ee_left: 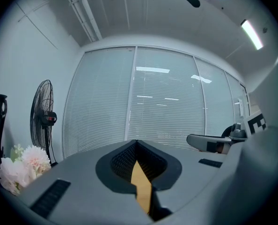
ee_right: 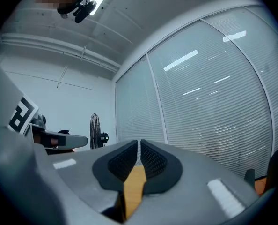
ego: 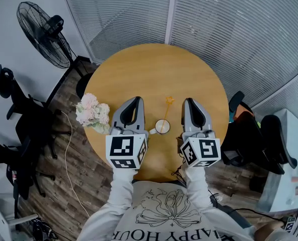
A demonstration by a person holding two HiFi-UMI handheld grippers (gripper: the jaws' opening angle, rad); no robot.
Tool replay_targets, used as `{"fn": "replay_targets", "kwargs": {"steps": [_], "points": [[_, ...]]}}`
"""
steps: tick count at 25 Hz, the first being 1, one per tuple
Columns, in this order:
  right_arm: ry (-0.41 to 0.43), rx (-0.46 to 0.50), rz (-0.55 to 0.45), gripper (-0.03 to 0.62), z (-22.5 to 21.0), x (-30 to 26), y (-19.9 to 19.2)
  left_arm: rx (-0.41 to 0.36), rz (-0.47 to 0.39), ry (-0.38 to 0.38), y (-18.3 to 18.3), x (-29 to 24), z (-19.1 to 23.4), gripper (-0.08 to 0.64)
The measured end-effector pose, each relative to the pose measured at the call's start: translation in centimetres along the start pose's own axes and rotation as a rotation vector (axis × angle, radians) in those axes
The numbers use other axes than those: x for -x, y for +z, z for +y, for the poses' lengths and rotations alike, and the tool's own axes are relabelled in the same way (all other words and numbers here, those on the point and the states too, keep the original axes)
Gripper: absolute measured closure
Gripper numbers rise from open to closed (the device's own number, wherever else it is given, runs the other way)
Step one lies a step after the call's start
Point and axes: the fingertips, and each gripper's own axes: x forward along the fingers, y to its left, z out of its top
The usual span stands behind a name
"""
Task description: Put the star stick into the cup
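**Star stick standing in cup, both tongs empty**

Head view, left to right. Black pedestal fan [ego: 38, 31] on the floor, well apart from the table's left edge. Bunch of pale pink flowers [ego: 91, 112] lies on the round wooden table [ego: 154, 69] at its left rim.

Left gripper [ego: 137, 99] is over the table just right of the flowers, tips pointing away from the person. In the left gripper view its jaws are pressed together at the tips with nothing between them.

White cup [ego: 162, 126] is on the table between the two grippers, handle toward the left gripper. Star stick [ego: 167, 109] has its lower end inside the cup. Its long axis runs away from the person and leans slightly right, star end uppermost and beyond the cup's far rim. Neither gripper touches stick or cup.

Right gripper [ego: 188, 100] is just right of the cup, parallel to the left one. In the right gripper view its jaws are all but together, only a hairline slit at the tips, and hold nothing.

Dark office chairs [ego: 269, 134] stand off the table's right edge.
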Motion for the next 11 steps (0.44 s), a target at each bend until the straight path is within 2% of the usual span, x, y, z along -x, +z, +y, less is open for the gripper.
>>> {"fn": "replay_targets", "kwargs": {"steps": [11], "points": [[0.005, 0.004, 0.01, 0.56, -0.02, -0.66, -0.32, 0.008, 0.006, -0.009, -0.27, -0.64, 0.01, 0.554]]}}
